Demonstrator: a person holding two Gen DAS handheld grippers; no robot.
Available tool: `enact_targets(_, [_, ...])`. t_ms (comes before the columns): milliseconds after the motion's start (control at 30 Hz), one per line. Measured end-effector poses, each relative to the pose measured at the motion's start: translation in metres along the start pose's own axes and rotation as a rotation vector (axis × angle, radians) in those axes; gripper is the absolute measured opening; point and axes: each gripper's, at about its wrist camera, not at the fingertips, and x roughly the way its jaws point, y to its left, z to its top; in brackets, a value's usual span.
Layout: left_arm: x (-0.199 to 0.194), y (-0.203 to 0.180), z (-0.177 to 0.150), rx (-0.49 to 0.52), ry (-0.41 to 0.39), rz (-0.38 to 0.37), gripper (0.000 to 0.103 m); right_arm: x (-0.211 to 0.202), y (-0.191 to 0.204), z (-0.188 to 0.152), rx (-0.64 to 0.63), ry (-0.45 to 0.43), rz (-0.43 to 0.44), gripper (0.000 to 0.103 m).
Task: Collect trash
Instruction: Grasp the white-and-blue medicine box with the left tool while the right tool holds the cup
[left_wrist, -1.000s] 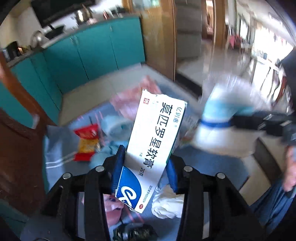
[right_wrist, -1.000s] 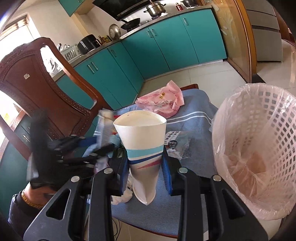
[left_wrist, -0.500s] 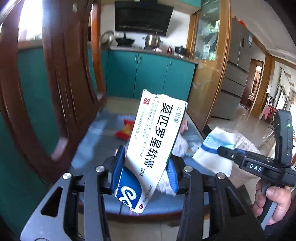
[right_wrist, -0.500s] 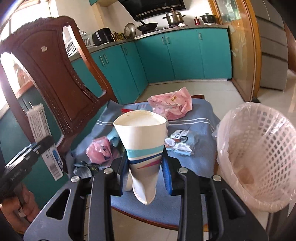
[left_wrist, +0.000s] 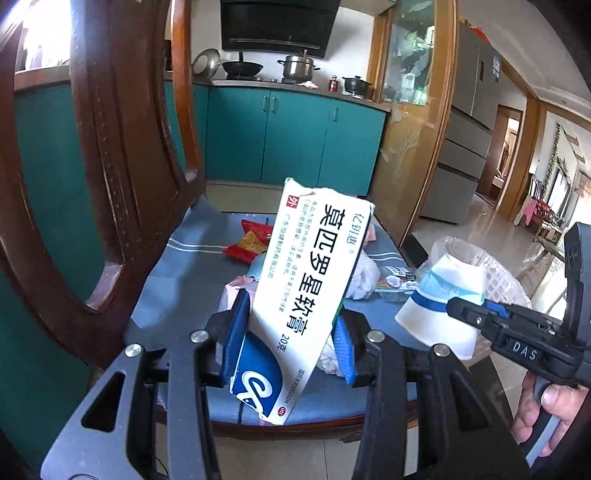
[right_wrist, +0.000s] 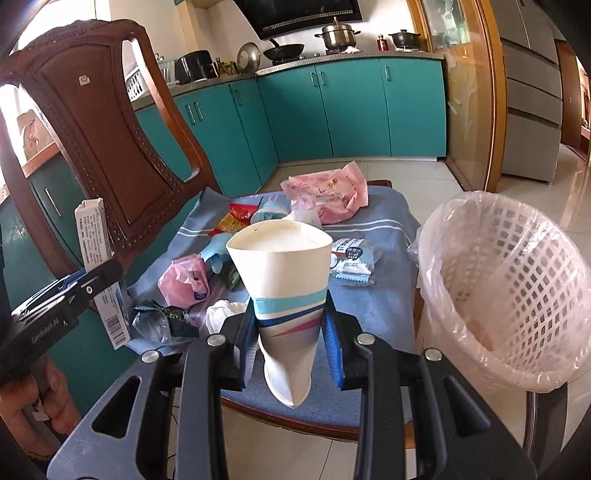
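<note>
two hand-held grippers hover over a cluttered wooden chair (right_wrist: 92, 122) in a kitchen with teal cabinets (right_wrist: 351, 107). the left gripper (left_wrist: 291, 343) is clamped on a white and blue medicine carton (left_wrist: 310, 280), its blue pads pressing both long sides so the box stands tilted above the front edge of the chair seat. the right gripper (right_wrist: 290, 332) is clenched around a paper cup (right_wrist: 284, 280), squashed flat at its base, mouth up, also above the seat's front edge. in the left wrist view the same cup shows to the right of the chair, held in black jaws with a hand (left_wrist: 546, 410) on the grip below.

on the chair's blue striped cloth (right_wrist: 384, 229) more trash lies loose: a pink plastic bag (right_wrist: 327, 194) at the far edge of the seat, a red and yellow snack wrapper (right_wrist: 232, 221) toward the backrest, a small pink bag (right_wrist: 183, 280) and a dark crumpled wrapper (right_wrist: 159, 317) near the front corner by the backrest, a white tissue (right_wrist: 221, 314) at the front edge, and a small grey sachet (right_wrist: 352, 258) on the side away from the backrest. a white mesh wastebasket (right_wrist: 517, 280), lined with a clear pinkish bag, stands just beside the chair on that same side, tilted toward the camera, close to the cup.
</note>
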Motion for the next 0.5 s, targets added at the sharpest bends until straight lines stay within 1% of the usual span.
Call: enact_targets(500, [-0.0019,-0.0054,0.0012,0.008,-0.015,-0.007,0.043,-0.0006,0.0001,-0.0023,-0.008,0.004,0.001,0.032])
